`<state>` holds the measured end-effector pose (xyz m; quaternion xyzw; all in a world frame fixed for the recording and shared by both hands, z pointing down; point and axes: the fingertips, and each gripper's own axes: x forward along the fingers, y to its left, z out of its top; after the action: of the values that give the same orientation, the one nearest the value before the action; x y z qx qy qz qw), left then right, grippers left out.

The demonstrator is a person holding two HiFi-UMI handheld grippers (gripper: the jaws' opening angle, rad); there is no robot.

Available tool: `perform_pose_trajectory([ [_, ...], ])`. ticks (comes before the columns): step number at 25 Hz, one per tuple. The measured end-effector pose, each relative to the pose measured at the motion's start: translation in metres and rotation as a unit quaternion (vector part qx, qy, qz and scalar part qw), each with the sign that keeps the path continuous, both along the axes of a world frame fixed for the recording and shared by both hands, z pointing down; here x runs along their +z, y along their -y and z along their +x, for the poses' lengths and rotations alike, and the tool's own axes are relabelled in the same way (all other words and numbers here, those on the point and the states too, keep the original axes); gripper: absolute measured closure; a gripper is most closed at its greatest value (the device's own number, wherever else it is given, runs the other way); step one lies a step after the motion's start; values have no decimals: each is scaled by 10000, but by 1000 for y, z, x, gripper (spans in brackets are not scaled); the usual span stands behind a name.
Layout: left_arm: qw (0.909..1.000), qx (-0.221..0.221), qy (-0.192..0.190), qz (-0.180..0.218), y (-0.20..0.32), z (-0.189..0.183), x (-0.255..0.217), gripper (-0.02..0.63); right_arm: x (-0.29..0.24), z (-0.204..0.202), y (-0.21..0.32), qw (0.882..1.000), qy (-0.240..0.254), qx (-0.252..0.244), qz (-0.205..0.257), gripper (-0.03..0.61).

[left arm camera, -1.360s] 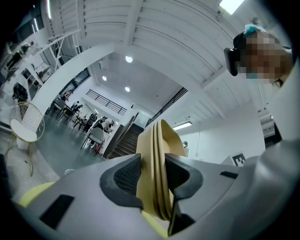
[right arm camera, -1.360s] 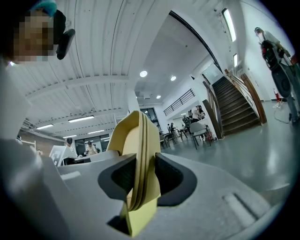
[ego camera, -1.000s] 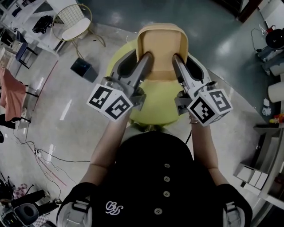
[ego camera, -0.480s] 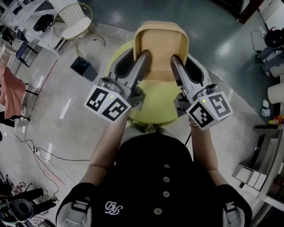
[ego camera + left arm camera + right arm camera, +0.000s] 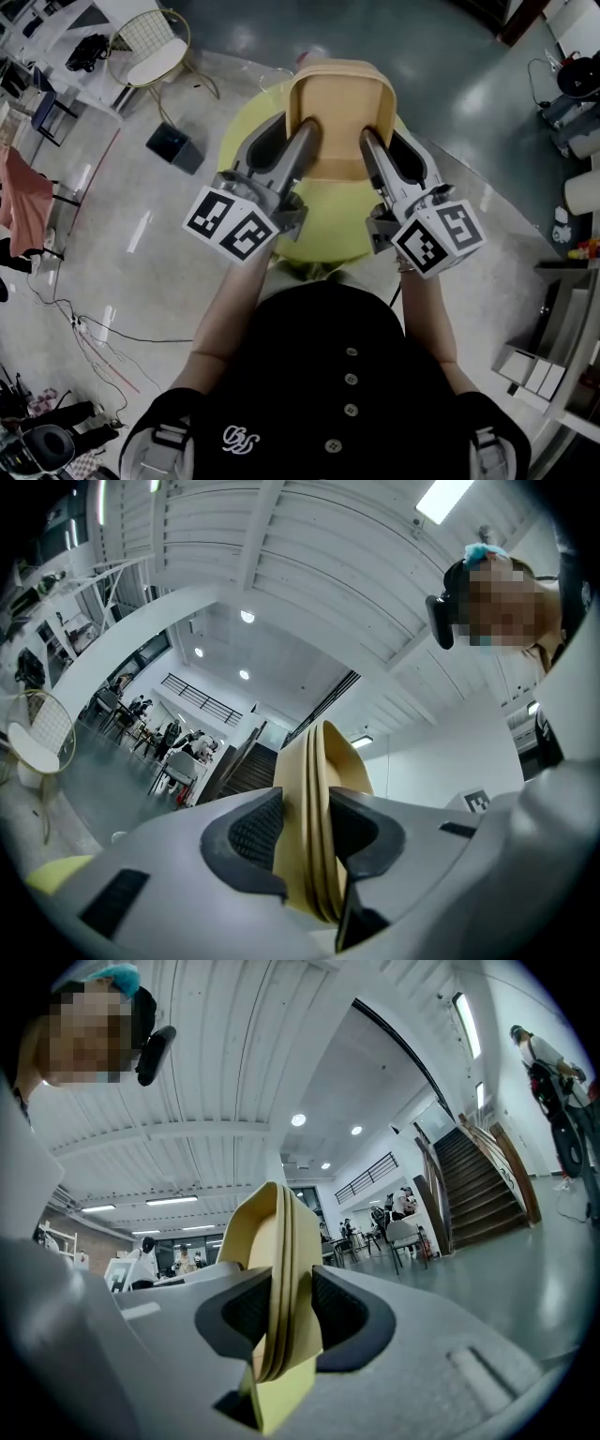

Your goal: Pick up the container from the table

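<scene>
Two claws, one tan container [image 5: 339, 108].
Its near wall is pinched by the left claw [image 5: 292, 141] and the right claw [image 5: 388, 142], at one round yellow table's [image 5: 323, 230] far edge.

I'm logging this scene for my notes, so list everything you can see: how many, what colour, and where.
container: one, tan, over the table's far side, clamped by both grippers
table: one, yellow-green, round, under the grippers
chair: one, white seat with gold wire frame, floor at far left
square object: one, dark, floor left of the table
cables: several, floor at left
cloth: one, reddish, left edge
left gripper: one, grey, shut on the container's wall
right gripper: one, grey, shut on the container's wall
shirt: one, black, bottom centre
</scene>
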<state>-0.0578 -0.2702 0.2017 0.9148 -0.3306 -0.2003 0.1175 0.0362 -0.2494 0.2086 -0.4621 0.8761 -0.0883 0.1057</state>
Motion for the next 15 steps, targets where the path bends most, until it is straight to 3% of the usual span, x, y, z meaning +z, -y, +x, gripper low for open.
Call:
perform_pose_trajectory([
  [15, 9999, 90, 92, -19, 12, 16, 1, 491, 1, 15, 11, 9999, 85, 110, -2, 485],
])
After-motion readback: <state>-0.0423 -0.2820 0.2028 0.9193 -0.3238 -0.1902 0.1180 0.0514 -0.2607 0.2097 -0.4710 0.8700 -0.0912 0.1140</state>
